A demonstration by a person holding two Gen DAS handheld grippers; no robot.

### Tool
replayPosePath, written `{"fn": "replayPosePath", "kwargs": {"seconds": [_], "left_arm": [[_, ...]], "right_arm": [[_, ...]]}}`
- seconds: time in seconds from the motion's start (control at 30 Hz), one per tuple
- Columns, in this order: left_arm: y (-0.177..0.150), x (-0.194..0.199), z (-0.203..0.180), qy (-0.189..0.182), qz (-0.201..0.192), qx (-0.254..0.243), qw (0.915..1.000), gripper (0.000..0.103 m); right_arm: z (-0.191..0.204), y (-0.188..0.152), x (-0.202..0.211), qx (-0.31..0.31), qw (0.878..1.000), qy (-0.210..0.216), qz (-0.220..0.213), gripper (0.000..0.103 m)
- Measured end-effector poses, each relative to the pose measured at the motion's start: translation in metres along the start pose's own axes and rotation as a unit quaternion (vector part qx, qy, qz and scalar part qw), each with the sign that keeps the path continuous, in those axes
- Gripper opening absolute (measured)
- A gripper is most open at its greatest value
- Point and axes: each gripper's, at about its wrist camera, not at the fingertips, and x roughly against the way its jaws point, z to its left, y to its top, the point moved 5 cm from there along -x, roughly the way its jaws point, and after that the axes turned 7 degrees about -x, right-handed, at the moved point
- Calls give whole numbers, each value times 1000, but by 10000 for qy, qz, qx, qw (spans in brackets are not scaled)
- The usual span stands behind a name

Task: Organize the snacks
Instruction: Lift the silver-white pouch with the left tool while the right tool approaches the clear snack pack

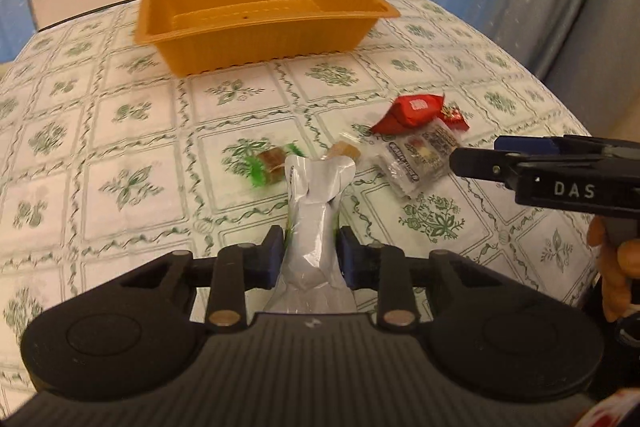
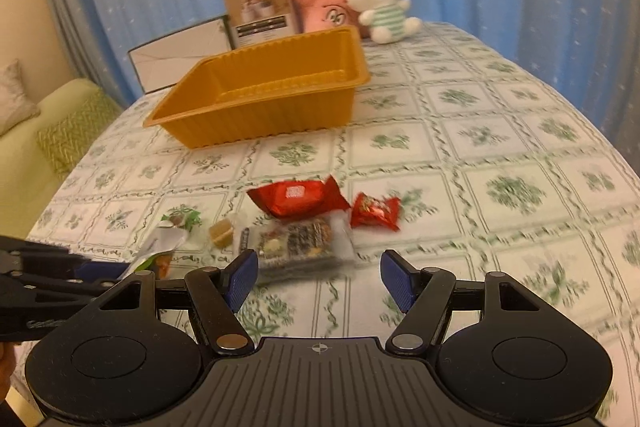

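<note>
My left gripper (image 1: 310,251) is shut on a silver snack packet (image 1: 316,215) and holds it above the tablecloth; the packet also shows in the right wrist view (image 2: 160,247). An empty orange tray (image 1: 256,27) (image 2: 256,107) stands farther back. Loose snacks lie between: a green-wrapped candy (image 1: 270,163), a small tan candy (image 1: 344,151) (image 2: 222,231), a clear pack of mixed sweets (image 1: 416,155) (image 2: 300,243), a big red packet (image 1: 412,109) (image 2: 296,197) and a small red packet (image 2: 376,213). My right gripper (image 2: 318,277) is open and empty just short of the clear pack.
A floral tablecloth (image 2: 500,167) covers the table. A white plush rabbit (image 2: 380,1), a pink plush (image 2: 324,7), a brown carton (image 2: 260,11) and a white box (image 2: 180,51) stand behind the tray. A green sofa (image 2: 48,147) is left of the table.
</note>
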Motion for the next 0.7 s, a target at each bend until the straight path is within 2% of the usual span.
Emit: {"fn": "replayPosePath", "kwargs": {"seconds": [0.13, 0.23, 0.27, 0.3, 0.37, 0.6, 0.7], "left_arm": [[-3, 3, 9, 75, -35, 168, 9998, 26], [-4, 3, 15, 91, -45, 253, 9996, 26], [-4, 3, 16, 101, -59, 280, 9995, 26], [-4, 3, 17, 105, -65, 309, 9994, 26], [-5, 3, 20, 107, -75, 403, 9991, 26], [-6, 4, 29, 200, -137, 616, 9978, 26], [-6, 3, 32, 208, -136, 651, 9976, 26]], "right_arm": [[7, 6, -13, 357, 9993, -33, 99, 68], [9, 10, -24, 320, 9992, 63, 212, 68], [11, 11, -26, 288, 9992, 97, 241, 72], [13, 11, -28, 265, 9992, 132, 265, 87], [17, 9, -30, 222, 9994, 136, 222, 102], [40, -1, -48, 868, 9959, -87, 240, 102], [41, -3, -55, 958, 9949, -242, 195, 102]]}}
